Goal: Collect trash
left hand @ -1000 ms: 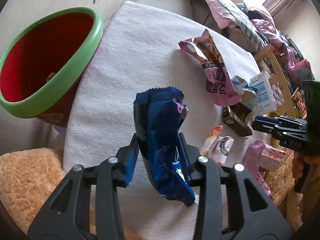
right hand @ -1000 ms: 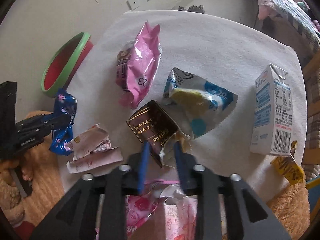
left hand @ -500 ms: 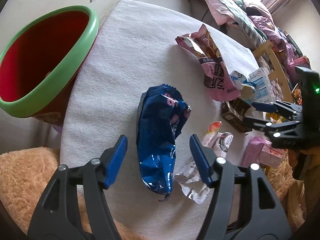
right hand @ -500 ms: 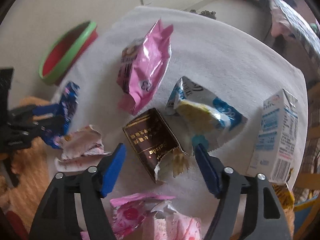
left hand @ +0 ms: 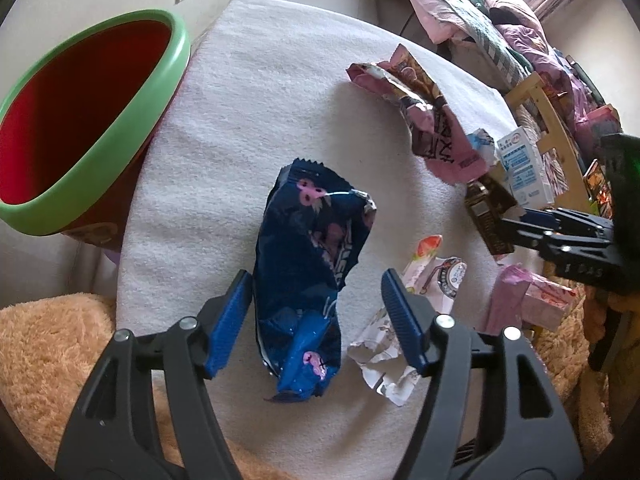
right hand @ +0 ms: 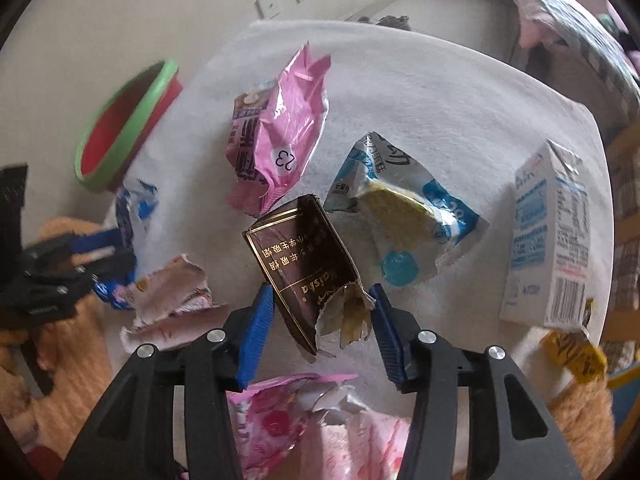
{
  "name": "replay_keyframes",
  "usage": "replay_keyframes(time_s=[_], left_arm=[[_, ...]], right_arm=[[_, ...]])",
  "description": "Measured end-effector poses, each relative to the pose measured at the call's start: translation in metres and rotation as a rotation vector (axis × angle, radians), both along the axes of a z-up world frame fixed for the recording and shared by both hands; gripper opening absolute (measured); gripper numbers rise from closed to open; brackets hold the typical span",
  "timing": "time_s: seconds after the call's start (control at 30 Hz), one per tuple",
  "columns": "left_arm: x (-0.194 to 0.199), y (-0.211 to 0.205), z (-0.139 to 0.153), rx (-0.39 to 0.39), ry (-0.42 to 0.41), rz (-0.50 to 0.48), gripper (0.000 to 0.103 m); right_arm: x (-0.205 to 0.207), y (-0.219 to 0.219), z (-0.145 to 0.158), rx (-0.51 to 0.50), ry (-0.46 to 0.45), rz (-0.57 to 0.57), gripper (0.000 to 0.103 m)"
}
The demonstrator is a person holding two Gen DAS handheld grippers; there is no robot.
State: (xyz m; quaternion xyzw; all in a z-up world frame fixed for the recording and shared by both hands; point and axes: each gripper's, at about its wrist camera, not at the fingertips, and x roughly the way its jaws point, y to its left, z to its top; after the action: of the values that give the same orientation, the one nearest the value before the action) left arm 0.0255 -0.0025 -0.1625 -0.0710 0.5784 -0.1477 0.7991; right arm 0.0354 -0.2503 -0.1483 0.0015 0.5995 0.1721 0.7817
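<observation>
A: Trash is all on the table (left hand: pixel 280 92) yet: blue wrapper (left hand: pixel 316 264), pink bag (right hand: pixel 280 128), brown pack (right hand: pixel 308 268), milk carton (right hand: pixel 548 240), torn scraps.

B: And the bin (left hand: pixel 80 120)?

A: Just beside the table; the part of its red inside that shows holds nothing.

B: Grippers?

A: Left gripper (left hand: pixel 316 320) gapes around the blue wrapper without pressing it. Right gripper (right hand: pixel 320 328) is closing on the brown pack, pads not yet gripping.
</observation>
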Motion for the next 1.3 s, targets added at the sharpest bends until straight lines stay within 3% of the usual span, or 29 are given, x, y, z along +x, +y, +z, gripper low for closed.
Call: replay_keyframes(time_s=[0.3, 0.43, 0.53, 1.03, 1.3], left_arm=[[0.001, -0.004, -0.005, 0.023, 0.018, -0.010, 0.063], [0.001, -0.004, -0.006, 0.024, 0.021, -0.005, 0.048], [0.001, -0.004, -0.006, 0.028, 0.020, -0.005, 0.042], [-0.007, -0.005, 0.013, 0.051, -0.078, -0.003, 0.035], [-0.009, -0.007, 0.018, 0.057, -0.099, -0.013, 0.033]], right_arm=[[-0.012, -0.002, 0.015, 0.021, -0.044, -0.030, 0.047], [-0.016, 0.003, 0.018, 0.023, -0.045, -0.024, 0.047], [-0.018, 0.005, 0.019, 0.022, -0.052, -0.023, 0.047], [-0.031, 0.009, 0.042, 0.022, -0.156, -0.049, 0.047], [-0.032, 0.009, 0.046, 0.025, -0.166, -0.058, 0.047]])
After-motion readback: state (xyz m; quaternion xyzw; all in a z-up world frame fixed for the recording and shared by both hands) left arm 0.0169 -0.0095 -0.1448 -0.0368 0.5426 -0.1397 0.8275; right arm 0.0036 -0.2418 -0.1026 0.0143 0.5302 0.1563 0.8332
